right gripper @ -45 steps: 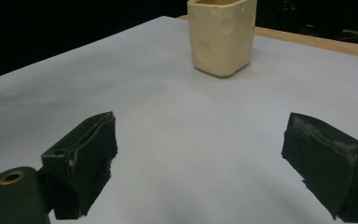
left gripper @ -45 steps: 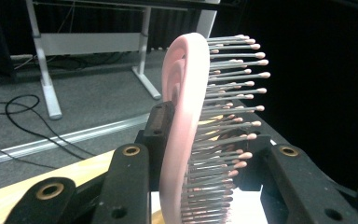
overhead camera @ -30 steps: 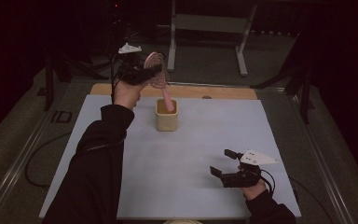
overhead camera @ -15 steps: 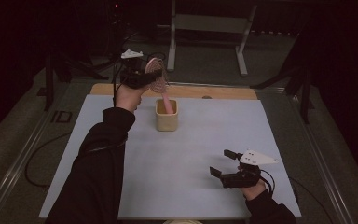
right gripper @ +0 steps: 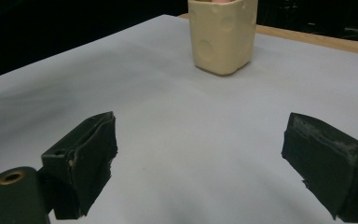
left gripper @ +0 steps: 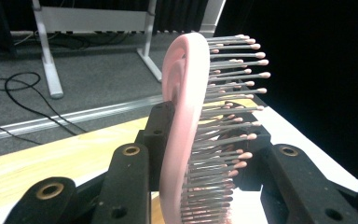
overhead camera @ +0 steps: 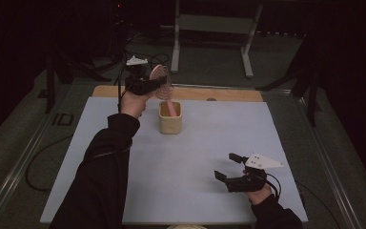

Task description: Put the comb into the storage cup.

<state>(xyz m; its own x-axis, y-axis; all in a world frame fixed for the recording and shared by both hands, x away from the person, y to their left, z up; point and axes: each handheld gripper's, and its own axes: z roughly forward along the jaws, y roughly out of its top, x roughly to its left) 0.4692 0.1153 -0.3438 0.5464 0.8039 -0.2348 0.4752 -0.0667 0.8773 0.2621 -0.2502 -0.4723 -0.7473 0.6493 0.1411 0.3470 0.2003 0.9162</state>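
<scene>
- Lower than a second ago sits the left gripper [overhead camera: 158, 85], and the pink hairbrush [overhead camera: 162, 82] it carries has come down with it, so that more of the handle now stands inside the cream cup [overhead camera: 170, 123]
- Its jaws are clamped on the brush head; in the left gripper view the black jaws press on both sides of the pink hairbrush [left gripper: 182, 135], whose metal bristles with pink tips point to the right of that view
- From the high view the brush head is held above the cup, a little to its left, with the handle slanting down and right into the cup's mouth
- That cup stands on the far middle part of the pale blue mat [overhead camera: 124, 157], just short of the wooden strip [overhead camera: 233, 94] along the far edge
- Near the right front corner of the mat rests the right gripper [overhead camera: 227, 168], unmoved, well apart from the cup
- Its jaws stand wide apart with nothing between them; the right gripper view shows bare mat between the two black pads [right gripper: 86, 154], and the cream cup [right gripper: 222, 35] farther off ahead
- Beyond the table, a grey metal stand [overhead camera: 212, 28] rises from the carpeted floor
</scene>
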